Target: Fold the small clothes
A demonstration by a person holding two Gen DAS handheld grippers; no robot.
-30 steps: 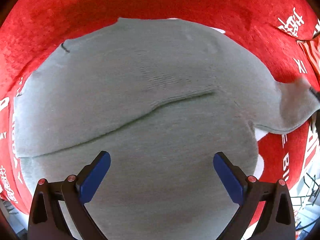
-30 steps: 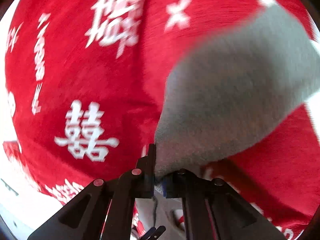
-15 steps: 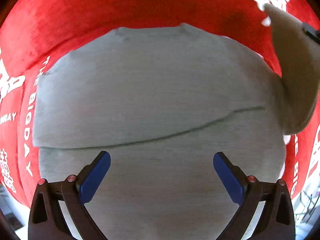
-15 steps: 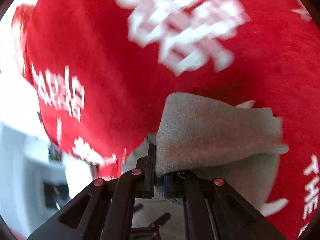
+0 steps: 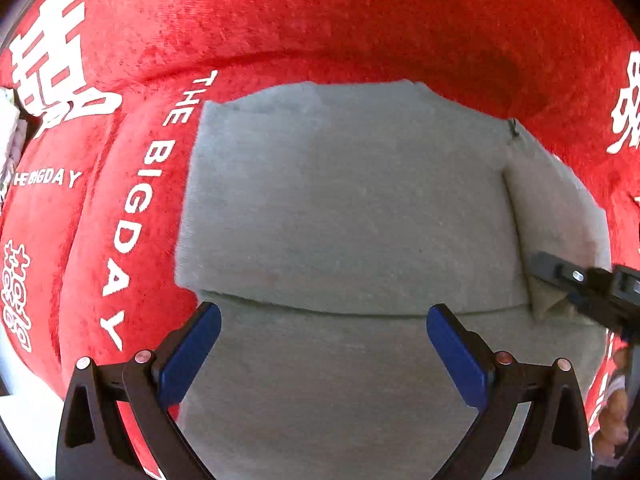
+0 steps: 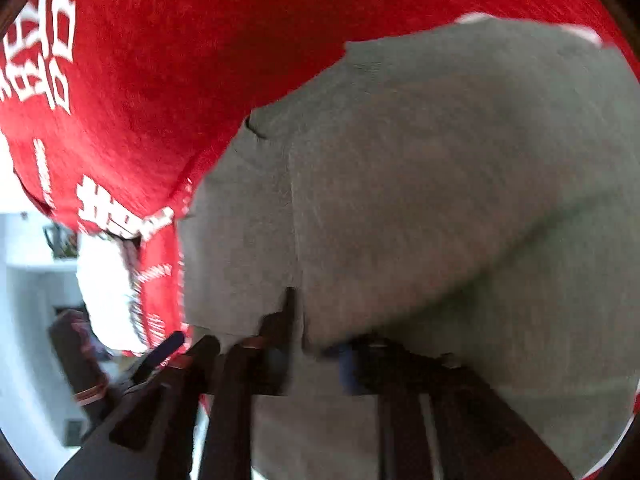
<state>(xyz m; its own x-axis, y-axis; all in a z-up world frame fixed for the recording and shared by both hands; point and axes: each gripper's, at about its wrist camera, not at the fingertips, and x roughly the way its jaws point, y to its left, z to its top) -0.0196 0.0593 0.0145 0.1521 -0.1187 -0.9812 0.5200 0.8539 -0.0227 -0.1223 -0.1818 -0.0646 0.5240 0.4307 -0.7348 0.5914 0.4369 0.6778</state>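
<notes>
I saw the grey garment [image 5: 344,216] lying flat on a red cloth [image 5: 360,20] printed with white lettering, part folded, with one layer's edge running side to side just ahead of my left gripper [image 5: 324,356]. Its blue-padded fingers [image 5: 192,352] were spread wide and held nothing, hovering over the near part of the garment.

The relation that mattered was on the right. A flap of the garment [image 5: 560,216] lay turned in along the right edge, and my right gripper [image 5: 560,276] reached in from that side with the flap's corner at its tip. So the right hand was the nearer one, and I judged the fold ran from right toward the middle.

The left view showed the whole garment and where the flap sat. The right view was blurred. There the right gripper's fingers [image 6: 288,312] looked pressed together with grey fabric [image 6: 440,180] at them, though I could not tell surely that they pinched it.
</notes>
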